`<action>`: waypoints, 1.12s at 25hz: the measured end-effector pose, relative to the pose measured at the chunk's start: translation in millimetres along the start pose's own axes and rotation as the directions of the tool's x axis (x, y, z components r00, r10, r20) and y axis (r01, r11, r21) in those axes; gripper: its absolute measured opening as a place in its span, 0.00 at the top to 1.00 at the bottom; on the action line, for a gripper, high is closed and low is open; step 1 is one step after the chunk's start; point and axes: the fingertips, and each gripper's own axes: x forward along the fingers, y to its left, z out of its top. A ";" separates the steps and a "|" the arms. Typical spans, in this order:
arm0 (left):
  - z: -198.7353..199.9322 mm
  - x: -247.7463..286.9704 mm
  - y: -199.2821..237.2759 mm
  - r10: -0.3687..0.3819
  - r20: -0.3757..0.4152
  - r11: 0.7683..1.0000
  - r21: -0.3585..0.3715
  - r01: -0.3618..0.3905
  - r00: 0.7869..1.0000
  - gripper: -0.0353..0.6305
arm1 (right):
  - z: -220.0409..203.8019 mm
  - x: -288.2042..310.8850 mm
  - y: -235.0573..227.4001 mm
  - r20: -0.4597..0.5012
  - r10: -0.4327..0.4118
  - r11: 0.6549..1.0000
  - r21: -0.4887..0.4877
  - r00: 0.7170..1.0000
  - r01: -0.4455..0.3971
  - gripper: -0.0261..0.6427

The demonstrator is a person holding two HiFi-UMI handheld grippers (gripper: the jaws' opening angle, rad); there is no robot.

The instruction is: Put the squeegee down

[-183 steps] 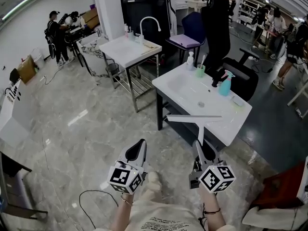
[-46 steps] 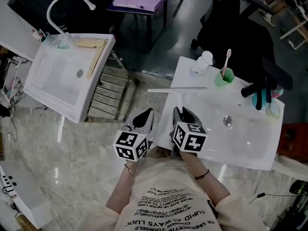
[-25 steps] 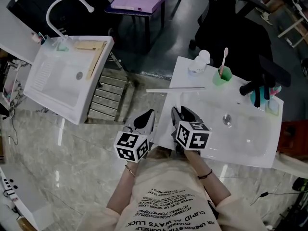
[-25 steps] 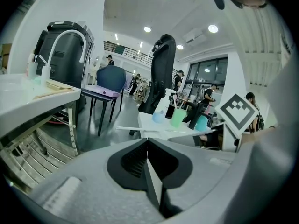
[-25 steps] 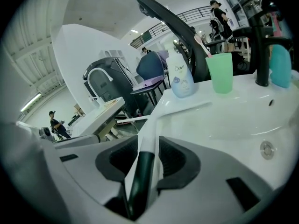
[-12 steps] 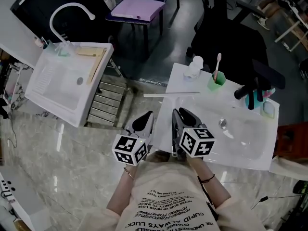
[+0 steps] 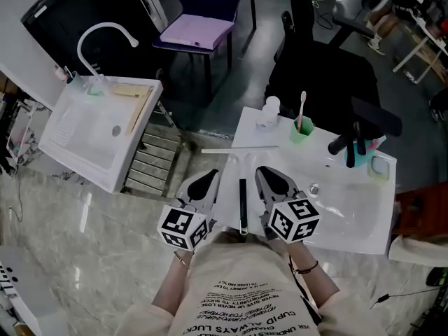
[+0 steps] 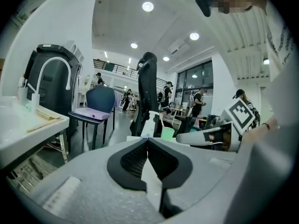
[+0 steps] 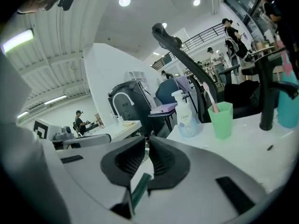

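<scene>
Squeegee (image 7: 242,201) lay flat on the desk (image 7: 353,219); right tongs (image 7: 268,175), just closed empty beside it, and shut left tongs (image 7: 207,179) should withdraw without nudging it

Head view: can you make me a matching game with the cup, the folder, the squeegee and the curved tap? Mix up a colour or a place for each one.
Things:
1. cup
2. folder
3. squeegee
4. curved tap

Colour or place:
A. purple
B. lying flat on the nearer sink
C. white
D. green

Pairs: 1-D, 2-A, 3-B, 4-C
</scene>
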 end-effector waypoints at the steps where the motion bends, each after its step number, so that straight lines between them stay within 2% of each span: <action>1: 3.0 -1.1 -1.5 0.003 0.008 1.000 0.005 -0.003 1.000 0.91 | 4.1 -3.4 -1.8 0.010 0.002 1.000 -0.005 1.000 -0.002 0.92; 14: 27.0 -17.3 -9.4 0.059 0.088 0.998 0.032 -0.062 0.994 0.91 | 44.0 -38.1 -22.9 0.126 0.008 1.000 -0.025 0.992 -0.005 0.95; 28: 29.0 -33.1 -14.8 0.119 0.120 0.991 0.040 -0.125 0.986 0.91 | 46.8 -63.9 -35.7 0.163 -0.004 1.000 -0.017 0.987 0.007 0.95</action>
